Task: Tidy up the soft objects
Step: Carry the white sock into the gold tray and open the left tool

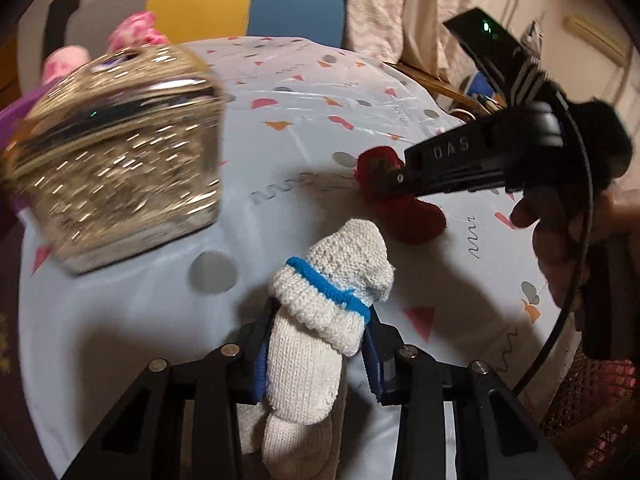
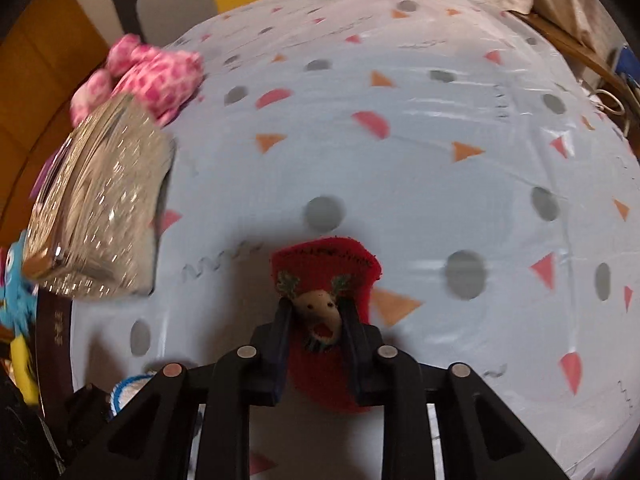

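Two hand-held grippers over a round table (image 2: 420, 200) covered with a pale blue cloth printed with grey dots, pink half-circles and orange triangles. Left gripper (image 1: 316, 344): its two blue-padded fingers are closed on one white knitted sock (image 1: 320, 304) with a single blue stripe; the sock's cuff end projects forward past the fingertips, above the cloth, and its other end hangs down between the finger arms. Right gripper (image 2: 316, 320): its two fingers are clamped on one red sock (image 2: 324, 280) bearing a reindeer face with green antlers; in the left wrist view the same gripper (image 1: 394, 178) enters from the right, with the red sock (image 1: 404, 208) held at its tip, just at the cloth surface. One shiny gold sequined bag (image 1: 120, 160) stands at the left side of the table, blurred in both views. One pink-and-white spotted plush toy (image 2: 156, 76) lies just behind the bag near the table's far left edge. One blue-and-yellow plush toy (image 2: 16, 304) shows at the far left edge of the right wrist view, off the table. Socks counted: two, one per gripper, well apart from the bag.
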A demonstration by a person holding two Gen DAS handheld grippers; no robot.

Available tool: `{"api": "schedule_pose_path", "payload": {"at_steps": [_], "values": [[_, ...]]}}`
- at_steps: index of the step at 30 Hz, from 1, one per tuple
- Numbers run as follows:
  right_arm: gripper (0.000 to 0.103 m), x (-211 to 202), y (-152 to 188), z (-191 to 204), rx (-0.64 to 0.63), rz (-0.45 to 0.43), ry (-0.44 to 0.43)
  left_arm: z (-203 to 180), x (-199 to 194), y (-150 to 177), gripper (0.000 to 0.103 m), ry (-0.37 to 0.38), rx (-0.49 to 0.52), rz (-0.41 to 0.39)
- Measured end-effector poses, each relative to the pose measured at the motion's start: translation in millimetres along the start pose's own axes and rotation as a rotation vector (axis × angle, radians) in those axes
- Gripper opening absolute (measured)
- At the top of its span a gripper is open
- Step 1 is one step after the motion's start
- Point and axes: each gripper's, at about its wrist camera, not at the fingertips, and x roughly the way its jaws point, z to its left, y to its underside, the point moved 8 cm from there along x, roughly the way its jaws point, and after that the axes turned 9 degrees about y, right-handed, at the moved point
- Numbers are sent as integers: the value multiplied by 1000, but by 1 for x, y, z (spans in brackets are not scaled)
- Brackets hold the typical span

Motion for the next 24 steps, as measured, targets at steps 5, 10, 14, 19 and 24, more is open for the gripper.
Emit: {"api": "schedule_pose_path", "payload": {"at_steps": [5, 10, 14, 19, 24], "values": [[28, 2, 3, 0, -3, -17, 6, 10, -18, 14, 38, -14, -29, -8], [29, 1, 6, 1, -47, -50, 21, 12, -29, 21, 38, -37, -29, -13], [42, 1, 12, 16, -179, -106, 89, 15, -38, 24, 38, -53, -32, -20], [54, 4, 16, 30, -290, -140, 162, 15, -57, 20, 38, -74, -36, -54], [43, 2, 14, 26, -284, -142, 185, 6, -84, 11, 38, -91, -3, -116]]}}
